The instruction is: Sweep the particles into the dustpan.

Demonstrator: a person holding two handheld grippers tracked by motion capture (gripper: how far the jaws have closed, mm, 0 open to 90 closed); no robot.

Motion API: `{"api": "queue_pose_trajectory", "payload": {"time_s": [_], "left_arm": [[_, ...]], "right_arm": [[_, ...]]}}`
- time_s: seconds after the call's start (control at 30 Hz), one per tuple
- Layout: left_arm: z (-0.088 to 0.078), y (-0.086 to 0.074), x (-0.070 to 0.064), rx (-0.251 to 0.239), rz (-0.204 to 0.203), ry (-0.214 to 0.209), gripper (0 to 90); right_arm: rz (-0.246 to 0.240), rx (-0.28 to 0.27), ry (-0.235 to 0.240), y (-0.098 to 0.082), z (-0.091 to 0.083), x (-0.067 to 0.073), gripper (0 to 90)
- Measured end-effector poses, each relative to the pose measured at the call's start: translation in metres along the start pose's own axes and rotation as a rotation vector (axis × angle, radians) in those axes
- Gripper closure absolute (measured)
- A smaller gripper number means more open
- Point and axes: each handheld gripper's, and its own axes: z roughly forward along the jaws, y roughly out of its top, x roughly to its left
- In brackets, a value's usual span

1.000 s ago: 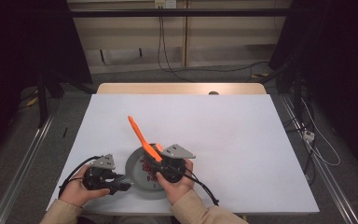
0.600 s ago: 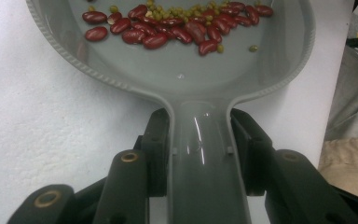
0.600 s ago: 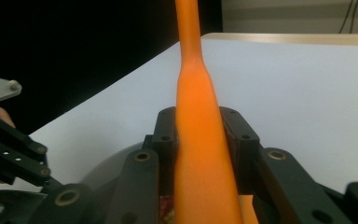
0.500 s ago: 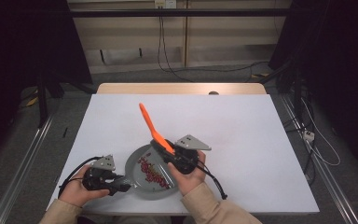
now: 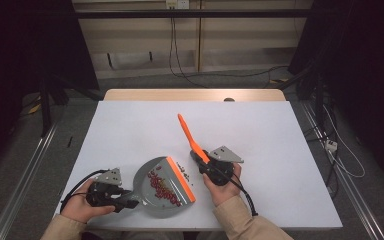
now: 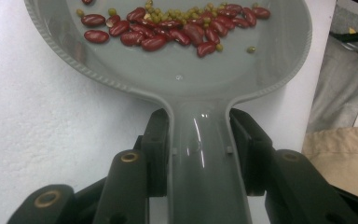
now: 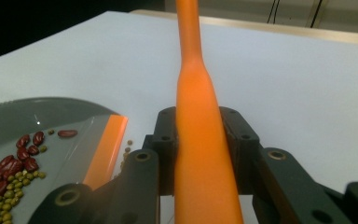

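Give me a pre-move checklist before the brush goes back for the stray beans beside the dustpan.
1. Left hand-held gripper shut on the dustpan handle: ok.
2. Right hand-held gripper shut on the orange brush handle: ok.
3. Beans already swept lie inside the pan, away from its orange lip: ok.
4. All beans collected: not ok; a few stray beans lie on the table beyond the lip.
5. Lip flat against the table: cannot tell.
6. Brush bristles clean and undamaged: cannot tell; they are hidden.
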Motion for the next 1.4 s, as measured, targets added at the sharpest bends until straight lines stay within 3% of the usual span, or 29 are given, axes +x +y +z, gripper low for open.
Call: {"api": "queue_pose_trajectory", "payload": {"time_s": [0.23, 0.27, 0.33, 0.47, 0.5, 0.57, 0.87, 0.9, 0.97, 1.13, 1.2, 1.27, 1.3, 1.4], "left_arm": [[0.002, 0.001, 0.001, 0.006, -0.001, -0.002, 62.7], [0.002, 0.002, 0.0, 0.011, 0.0, 0.012, 62.7], [0.004, 0.002, 0.001, 0.009, -0.003, -0.003, 62.7], [0.006, 0.005, 0.001, 0.015, -0.002, -0.012, 62.7], [0.007, 0.005, 0.001, 0.015, -0.004, 0.007, 62.7], [0.007, 0.006, 0.002, 0.015, -0.003, -0.013, 62.7], [0.008, 0.006, 0.002, 0.015, -0.011, -0.006, 62.8], [0.008, 0.006, 0.002, 0.014, -0.013, 0.01, 62.8], [0.007, 0.005, 0.003, 0.01, -0.016, -0.004, 62.8], [0.007, 0.005, 0.004, 0.016, -0.013, -0.004, 62.8], [0.007, 0.004, 0.004, 0.016, -0.012, -0.005, 62.8], [0.007, 0.004, 0.004, 0.014, -0.013, -0.006, 62.8], [0.007, 0.004, 0.003, 0.018, -0.01, 0.008, 62.8], [0.007, 0.004, 0.004, 0.012, -0.012, -0.006, 62.8]], "right_arm": [[-0.087, 0.01, 0.025, -0.009, 0.008, 0.034, 69.1], [-0.094, 0.013, 0.032, -0.011, 0.009, 0.038, 68.8], [-0.102, 0.017, 0.041, -0.013, 0.012, 0.044, 68.6], [-0.062, 0.012, 0.055, -0.014, 0.011, 0.044, 68.6], [-0.061, 0.012, 0.059, -0.013, 0.011, 0.045, 68.6], [-0.043, 0.004, 0.071, -0.014, 0.01, 0.046, 68.6], [0.012, -0.023, 0.115, -0.014, 0.007, 0.057, 68.7], [0.019, -0.028, 0.118, -0.014, 0.007, 0.059, 68.7], [0.038, -0.042, 0.138, -0.013, 0.006, 0.061, 68.9], [0.031, -0.05, 0.191, -0.005, 0.01, 0.078, 69.8], [0.005, -0.051, 0.191, -0.004, 0.013, 0.084, 69.9], [0.039, -0.054, 0.213, -0.002, 0.016, 0.085, 70.0], [0.038, -0.061, 0.209, -0.001, 0.015, 0.085, 70.0], [0.056, -0.096, 0.209, 0.007, 0.011, 0.076, 69.9]]}}
